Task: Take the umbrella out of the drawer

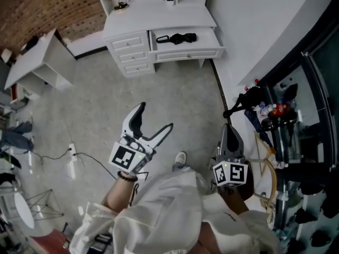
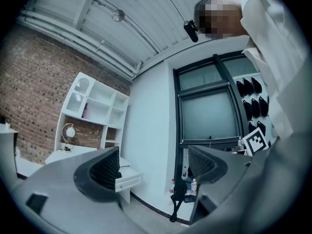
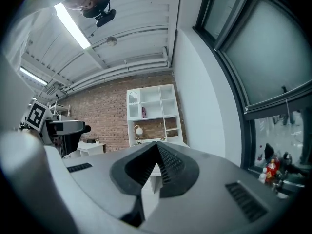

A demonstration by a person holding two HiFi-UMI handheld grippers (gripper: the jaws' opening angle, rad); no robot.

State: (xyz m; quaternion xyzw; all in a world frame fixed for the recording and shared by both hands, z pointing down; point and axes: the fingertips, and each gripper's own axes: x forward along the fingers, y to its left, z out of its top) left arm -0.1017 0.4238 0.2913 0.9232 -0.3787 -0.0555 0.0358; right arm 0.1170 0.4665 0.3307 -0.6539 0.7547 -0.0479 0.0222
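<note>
The black folded umbrella (image 1: 180, 37) lies lengthwise in the open drawer (image 1: 188, 53) of the white bench (image 1: 159, 20) at the far side of the room, its strap loop towards the left end of the drawer. To the left of that drawer the bench has a stack of three shut drawers (image 1: 130, 54). Both tongs are well apart from the bench, held low in front of the person over the grey floor (image 1: 106, 105). The left tongs (image 1: 156, 116) stand wide apart with nothing between them; in the left gripper view (image 2: 155, 165) only the white wall and a dark window frame show in the gap, with the open drawer (image 2: 129, 181) just past the left pad. The right tongs (image 1: 229, 127) are closed together and empty, and in the right gripper view (image 3: 155, 162) the ribbed pads meet at the tips. Each gripper carries its marker cube, the left one (image 1: 127, 156) near the person's wrist and the right one (image 1: 230, 173) above a white sleeve (image 1: 175, 205). A white shoe (image 1: 181, 158) shows on the floor between the two grippers.
</note>
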